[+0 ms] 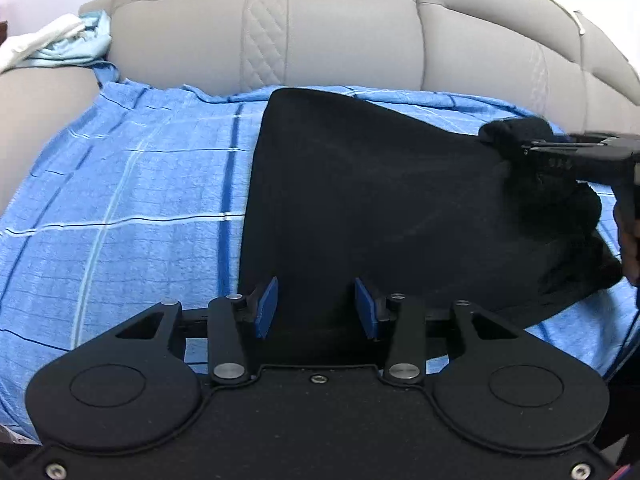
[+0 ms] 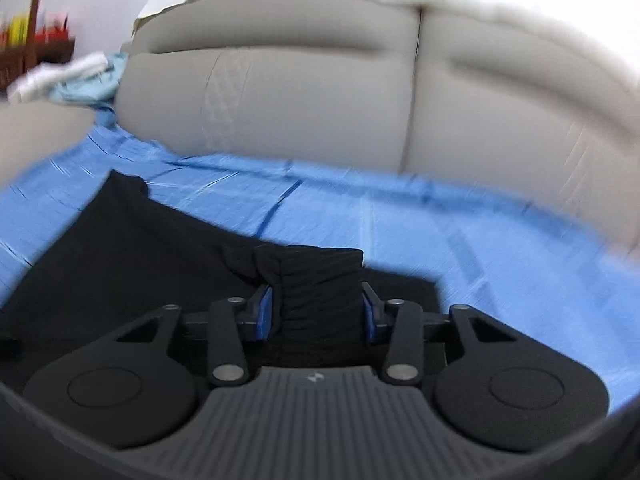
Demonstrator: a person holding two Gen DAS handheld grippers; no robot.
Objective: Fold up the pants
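A: Where are the black pants (image 1: 360, 200) lying?

B: Spread on a blue checked sheet (image 1: 120, 208) that covers the seat of a grey padded sofa (image 1: 320, 36). In the left wrist view they take up the middle and right of the seat, with the sheet bare to their left.

A: And the left gripper (image 1: 316, 308)?

B: It sits over the near edge of the pants. Its blue pads (image 1: 267, 307) stand apart, with flat black cloth showing between them. They are released; neither pad presses on the fabric.

A: The right gripper (image 2: 318, 312)?

B: Clenched on the pants. In the right wrist view a bunched, wrinkled fold of black cloth fills the gap, and both pads (image 2: 264, 314) touch its sides. From the left wrist view that gripper (image 1: 532, 148) comes in from the right edge and bites a raised wad of cloth at the far right end of the pants, which is lifted off the sheet.

A: Anything else in view?

B: A heap of pale blue and white laundry (image 1: 60, 44) on the sofa's far left arm. The right wrist view is blurred, so finer detail is lost.
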